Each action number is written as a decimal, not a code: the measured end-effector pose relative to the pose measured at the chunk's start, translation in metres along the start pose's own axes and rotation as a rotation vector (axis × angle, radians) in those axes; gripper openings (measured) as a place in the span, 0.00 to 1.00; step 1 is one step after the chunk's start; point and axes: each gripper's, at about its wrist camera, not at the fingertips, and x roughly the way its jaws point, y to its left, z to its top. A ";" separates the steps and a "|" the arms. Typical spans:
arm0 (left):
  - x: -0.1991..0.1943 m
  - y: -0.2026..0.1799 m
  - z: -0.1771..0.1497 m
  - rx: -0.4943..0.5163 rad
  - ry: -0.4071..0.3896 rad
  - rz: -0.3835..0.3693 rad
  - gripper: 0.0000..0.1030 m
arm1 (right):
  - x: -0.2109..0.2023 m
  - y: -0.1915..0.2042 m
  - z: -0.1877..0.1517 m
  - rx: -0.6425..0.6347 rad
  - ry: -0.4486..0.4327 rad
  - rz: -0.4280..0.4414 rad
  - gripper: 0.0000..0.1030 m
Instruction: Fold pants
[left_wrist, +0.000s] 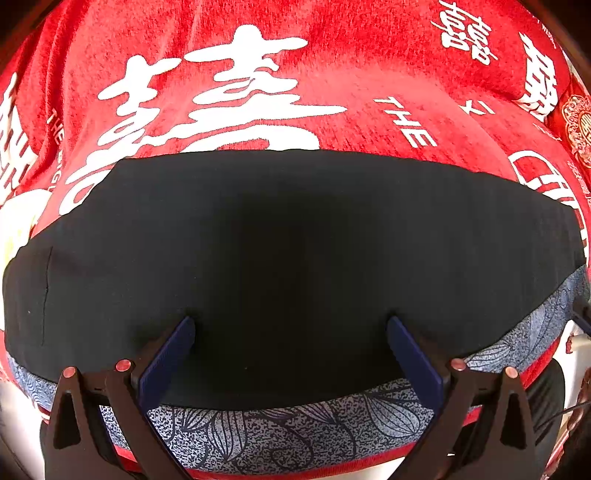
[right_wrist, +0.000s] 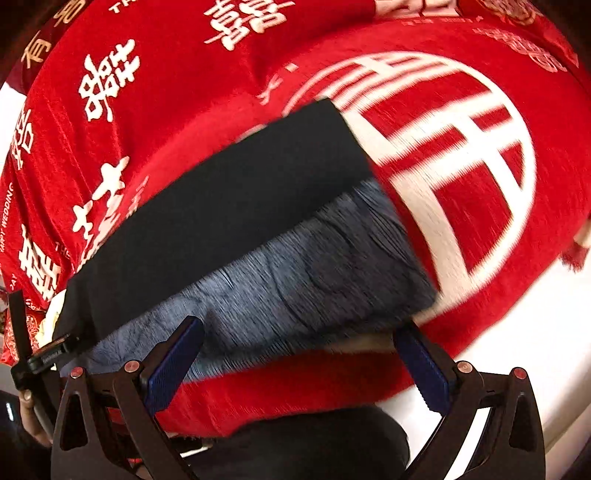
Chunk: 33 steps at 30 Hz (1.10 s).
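Note:
The pants (left_wrist: 288, 258) lie flat on the red cloth as a wide black panel, with a blue-grey leaf-print band (left_wrist: 295, 432) along the near edge. My left gripper (left_wrist: 291, 325) hovers over the black panel near that edge, open, nothing between its blue pads (left_wrist: 168, 360). In the right wrist view the same pants (right_wrist: 221, 206) run diagonally, black above and the patterned band (right_wrist: 295, 269) below, blurred by motion. My right gripper (right_wrist: 299, 332) stands open over the band's near edge, empty.
A red velvet cloth (left_wrist: 332, 74) with white characters covers the surface. A white edge (right_wrist: 517, 350) shows at the lower right in the right wrist view. The other gripper (right_wrist: 40, 358) and a hand (right_wrist: 27, 410) appear at far left.

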 end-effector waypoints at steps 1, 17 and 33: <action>0.000 0.000 0.000 0.000 0.000 0.001 1.00 | 0.001 0.002 0.003 0.000 -0.008 0.002 1.00; -0.001 0.000 -0.002 -0.001 -0.012 0.016 1.00 | 0.005 0.004 0.017 0.022 -0.112 0.082 0.83; 0.003 -0.096 0.031 0.071 0.008 -0.019 1.00 | 0.017 0.010 0.036 0.023 -0.123 0.078 0.83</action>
